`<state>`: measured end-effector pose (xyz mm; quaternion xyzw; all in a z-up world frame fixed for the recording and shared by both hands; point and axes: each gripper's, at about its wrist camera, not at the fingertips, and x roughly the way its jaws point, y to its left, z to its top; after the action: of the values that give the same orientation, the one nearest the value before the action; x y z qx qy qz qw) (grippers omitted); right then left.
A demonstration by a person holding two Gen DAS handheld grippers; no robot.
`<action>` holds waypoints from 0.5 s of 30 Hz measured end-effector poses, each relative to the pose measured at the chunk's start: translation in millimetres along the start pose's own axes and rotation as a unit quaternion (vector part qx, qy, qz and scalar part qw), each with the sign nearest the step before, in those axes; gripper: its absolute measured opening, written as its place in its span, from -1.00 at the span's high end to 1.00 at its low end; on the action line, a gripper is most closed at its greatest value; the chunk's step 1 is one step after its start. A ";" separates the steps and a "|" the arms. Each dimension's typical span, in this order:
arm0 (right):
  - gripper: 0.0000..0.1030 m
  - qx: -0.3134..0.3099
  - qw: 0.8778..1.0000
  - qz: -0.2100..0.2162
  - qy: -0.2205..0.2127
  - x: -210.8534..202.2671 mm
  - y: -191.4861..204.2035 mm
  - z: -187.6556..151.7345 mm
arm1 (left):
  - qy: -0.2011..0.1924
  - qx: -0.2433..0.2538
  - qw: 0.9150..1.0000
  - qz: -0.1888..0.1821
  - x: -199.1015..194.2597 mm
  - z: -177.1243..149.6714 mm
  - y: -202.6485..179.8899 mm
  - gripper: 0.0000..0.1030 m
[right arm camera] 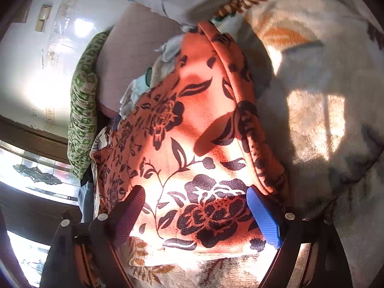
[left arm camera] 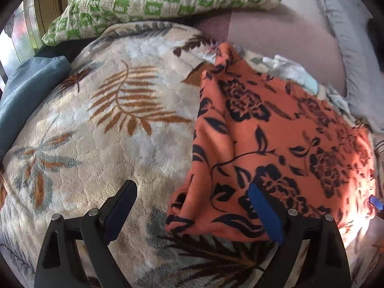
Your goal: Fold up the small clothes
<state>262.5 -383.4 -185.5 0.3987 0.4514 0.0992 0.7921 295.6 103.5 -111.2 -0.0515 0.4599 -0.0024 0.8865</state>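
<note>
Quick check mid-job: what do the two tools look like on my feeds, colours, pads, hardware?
Both are black plastic frames with round silver pivot bolts. The left tool carries one dark navy pad and one bright blue pad. The right tool has ribbed pads, one dark maroon-looking, one bright blue. No cables or sleeves visible.

Black plastic left tongs [left arm camera: 193, 196] and right tongs [right arm camera: 195, 200], silver screws at the joints, ribbed blue pads [right arm camera: 264, 218] inside the fingers.
</note>
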 end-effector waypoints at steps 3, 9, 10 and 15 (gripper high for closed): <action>-0.73 -0.038 0.999 0.019 -0.031 -28.5 31.8 -4.1 | -0.065 0.014 0.998 0.001 -33.4 0.5 -1.0 -0.83; -0.73 -0.042 0.999 -0.002 0.026 9.9 20.7 -5.5 | 0.062 0.026 0.996 0.053 32.9 -19.9 -0.6 -0.97; -0.72 -0.015 0.999 -0.021 0.043 24.5 3.5 -6.0 | 0.054 0.030 0.996 0.059 28.9 -19.6 -1.8 -0.98; -0.72 -0.056 0.998 -0.014 0.003 -8.0 26.6 -0.9 | 0.009 0.030 0.999 0.042 10.1 -5.6 0.4 -0.96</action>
<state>262.6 -369.4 -161.4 0.3473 0.4526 0.1146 0.8133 296.9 102.9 -122.7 -0.0058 0.4692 0.0204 0.8829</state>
